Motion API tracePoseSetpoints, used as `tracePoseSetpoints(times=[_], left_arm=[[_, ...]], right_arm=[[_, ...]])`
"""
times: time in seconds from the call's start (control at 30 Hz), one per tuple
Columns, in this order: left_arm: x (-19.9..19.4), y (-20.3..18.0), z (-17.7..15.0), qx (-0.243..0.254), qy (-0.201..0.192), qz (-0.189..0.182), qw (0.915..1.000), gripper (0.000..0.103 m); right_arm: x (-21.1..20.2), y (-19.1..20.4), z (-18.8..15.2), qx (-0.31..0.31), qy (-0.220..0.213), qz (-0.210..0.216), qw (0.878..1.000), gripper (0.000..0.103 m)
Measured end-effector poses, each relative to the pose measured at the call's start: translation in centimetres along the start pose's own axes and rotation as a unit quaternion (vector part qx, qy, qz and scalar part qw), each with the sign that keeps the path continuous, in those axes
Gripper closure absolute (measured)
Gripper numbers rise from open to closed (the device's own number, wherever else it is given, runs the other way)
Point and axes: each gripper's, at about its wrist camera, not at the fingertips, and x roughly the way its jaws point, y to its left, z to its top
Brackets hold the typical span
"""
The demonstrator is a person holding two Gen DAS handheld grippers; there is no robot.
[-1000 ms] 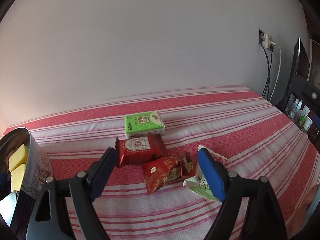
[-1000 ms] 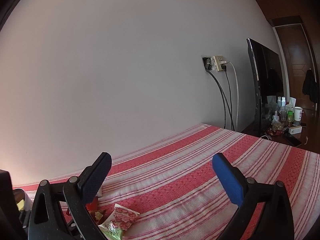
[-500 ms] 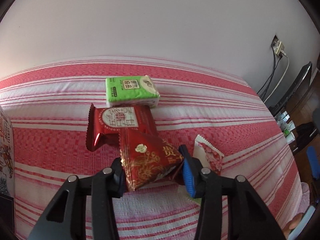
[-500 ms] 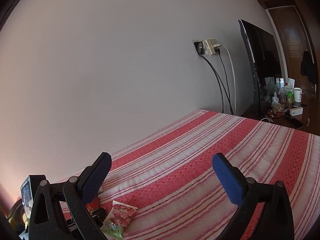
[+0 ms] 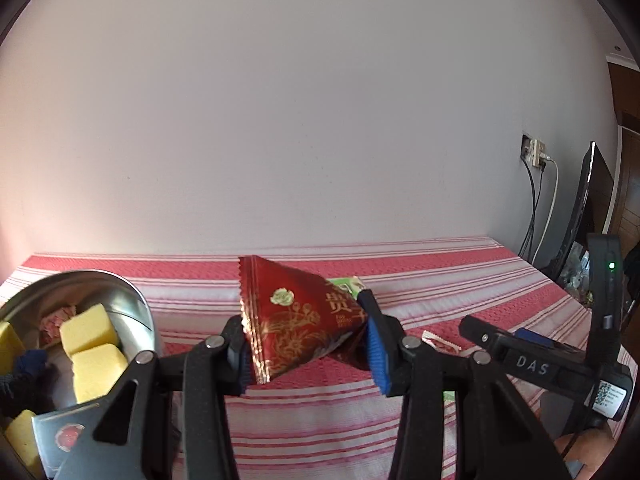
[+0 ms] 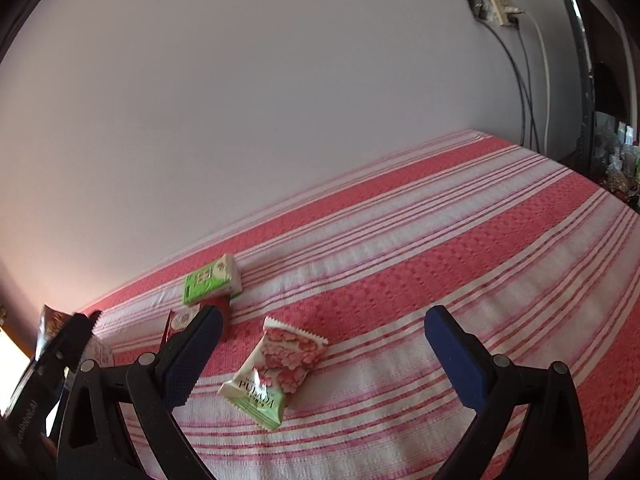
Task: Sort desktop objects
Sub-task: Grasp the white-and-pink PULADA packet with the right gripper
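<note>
Lifted off the cloth since half a second ago: red packet [image 5: 298, 320], now clamped between the left gripper [image 5: 306, 342] pads, up in the air beside the metal tin [image 5: 132, 300] with yellow blocks [image 5: 88, 330]. Right gripper [image 6: 320, 354] has tipped down, jaws wide apart, nothing in them, over the pink-and-green snack pack [image 6: 276, 368] on the striped cloth [image 6: 440, 264].

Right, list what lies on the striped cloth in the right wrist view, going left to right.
Dark red snack packet, partly hidden behind the gripper finger → green tissue pack → pink-flowered white and green snack packet.
</note>
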Motion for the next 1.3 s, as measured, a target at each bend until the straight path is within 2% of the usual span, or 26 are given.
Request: tracePoseSetpoints(times=[0.17,0.23,0.27,0.37,0.53,0.6,0.63,0.73,0.8,0.9,0.97,1.13,1.3], left_arm=[[-0.8,1.2,0.2,0.003,-0.019,0.008,0.9998,0.059],[-0.4,1.2,0.3,-0.005,-0.017,0.006,0.9998,0.059],[-0.3,1.4,0.4,-0.01,-0.017,0.006,0.9998,0.059],[-0.7,2.1,0.5,-0.022,-0.015,0.007,0.9996,0.059],[-0.8,2.5,0.7,-0.028,-0.02,0.007,0.9994,0.059],[-0.7,2.8,0.7,-0.031,-0.018,0.009,0.9993,0.059],[-0.5,2.6,0.7,-0.033,-0.018,0.011,0.9993,0.059],[-0.8,3.5,0.6,-0.037,-0.021,0.019,0.9989,0.059],[-0.9,3.7,0.5,-0.043,-0.021,0.018,0.9987,0.059],[-0.9,3.5,0.5,-0.043,-0.025,0.018,0.9986,0.059],[-1.1,3.4,0.4,-0.038,-0.031,0.019,0.9986,0.059],[-1.6,3.7,0.3,-0.028,-0.039,0.026,0.9985,0.059],[-2.2,4.5,0.0,-0.02,-0.046,0.043,0.9978,0.059]], right_arm=[[1.8,2.7,-0.8,-0.051,0.032,0.004,0.998,0.003],[2.6,3.6,-1.1,-0.066,0.05,0.005,0.997,0.012],[3.1,4.0,-1.2,-0.072,0.062,-0.002,0.996,0.017],[5.1,4.4,-1.7,-0.083,0.112,-0.026,0.99,0.018],[5.8,6.1,-2.5,-0.127,0.129,-0.057,0.982,0.022],[5.8,7.2,-2.8,-0.159,0.129,-0.065,0.977,0.048],[5.6,7.7,-3.0,-0.169,0.127,-0.055,0.976,0.054],[5.3,7.8,-3.2,-0.176,0.126,-0.051,0.975,0.057],[4.9,6.9,-2.9,-0.155,0.125,-0.025,0.98,0.058],[3.5,5.0,-2.4,-0.101,0.095,0.069,0.988,0.059],[1.4,4.8,-2.4,-0.094,0.049,0.102,0.989,0.059],[-2.0,6.4,-2.7,-0.125,-0.036,0.117,0.985,0.058],[-3.7,8.7,-3.2,-0.161,-0.089,0.098,0.978,0.058]])
